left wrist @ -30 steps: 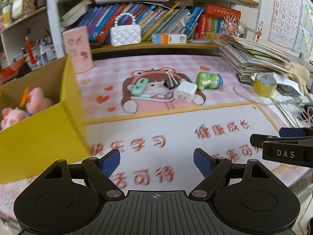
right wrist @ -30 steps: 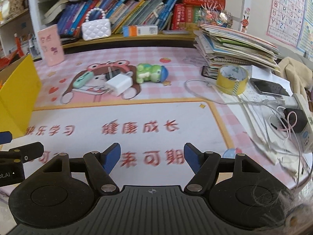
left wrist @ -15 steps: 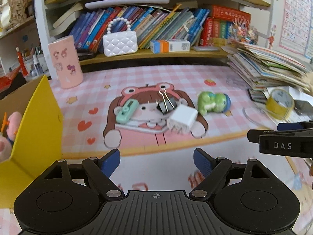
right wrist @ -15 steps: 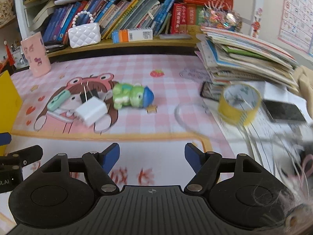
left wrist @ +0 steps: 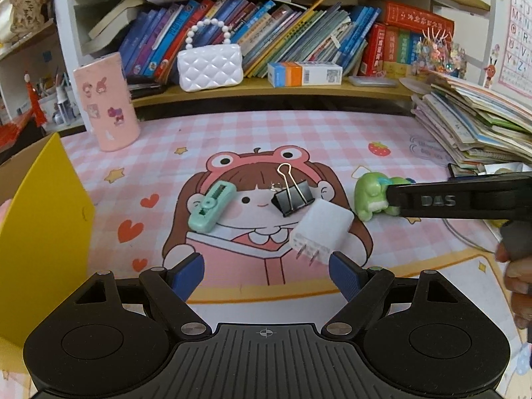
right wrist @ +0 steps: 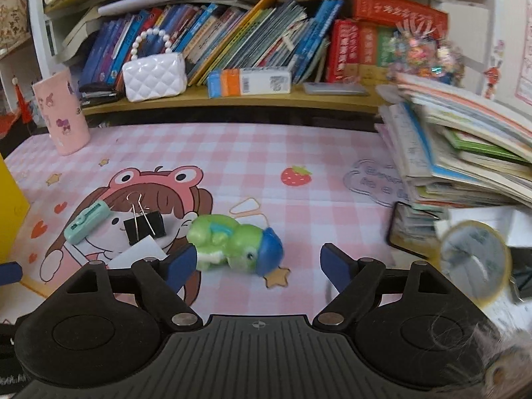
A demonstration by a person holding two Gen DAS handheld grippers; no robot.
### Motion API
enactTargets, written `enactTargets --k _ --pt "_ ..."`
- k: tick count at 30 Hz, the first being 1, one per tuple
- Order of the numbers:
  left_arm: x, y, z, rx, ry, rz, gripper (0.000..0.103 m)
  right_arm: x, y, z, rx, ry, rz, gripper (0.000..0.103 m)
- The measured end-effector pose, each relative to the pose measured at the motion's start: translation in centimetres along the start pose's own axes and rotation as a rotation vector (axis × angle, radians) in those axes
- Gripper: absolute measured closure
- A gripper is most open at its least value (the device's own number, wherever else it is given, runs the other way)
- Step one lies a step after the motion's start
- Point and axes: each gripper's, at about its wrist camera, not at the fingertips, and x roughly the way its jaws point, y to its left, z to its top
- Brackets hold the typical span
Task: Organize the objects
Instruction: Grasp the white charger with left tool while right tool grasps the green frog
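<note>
the right hand-held gripper [right wrist: 254, 262] is the nearer one to the green frog toy [right wrist: 236, 247], which lies on its side on the pink desk [right wrist: 299, 139] mat just ahead of that gripper's fingers; the toy's long axis runs left to right across the gap, blue cap toward the right finger, its pale end beside the left fingertip, whether touching it i cannot tell; the jaws are opening and nothing is pinched between them, the toy only sitting at their mouth; the left hand-held gripper [left wrist: 266, 271] stands open and empty, with the white charger plug [left wrist: 321, 229] just ahead of its right finger, the black binder clip [left wrist: 294, 196] and mint clip [left wrist: 212, 209] beyond it; the yellow box [left wrist: 43, 232] stands at the left edge
</note>
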Motion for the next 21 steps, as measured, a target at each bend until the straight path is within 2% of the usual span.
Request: enactTargets --k 3,9,10,11,12,15,21 --pt "0.6 -0.3 0.3 0.007 0.006 0.000 0.018 1.4 0.3 0.5 -0.007 0.020 0.038 0.019" --pt "1.7 -1.1 0.9 0.028 0.008 -0.008 0.018 4.1 0.6 0.8 -0.011 0.055 0.045 0.018" --pt "1.9 -1.4 1.0 0.031 0.010 -0.012 0.018 4.3 0.5 0.8 -0.005 0.060 0.043 0.019" --pt "2.2 -1.5 1.2 0.033 0.013 -0.016 0.018 4.4 0.2 0.9 0.005 0.061 0.045 0.028" --pt "2.5 -1.8 1.3 0.033 0.014 -0.023 0.019 4.3 -0.2 1.0 0.019 0.058 0.050 0.030" --pt "3.6 -2.6 1.7 0.037 0.015 -0.036 0.019 2.5 -1.7 1.3 0.058 -0.006 0.048 0.031" --pt "6.0 -4.0 2.1 0.066 0.022 -0.059 0.021 -1.3 -4.5 1.4 0.134 -0.089 -0.018 0.031"
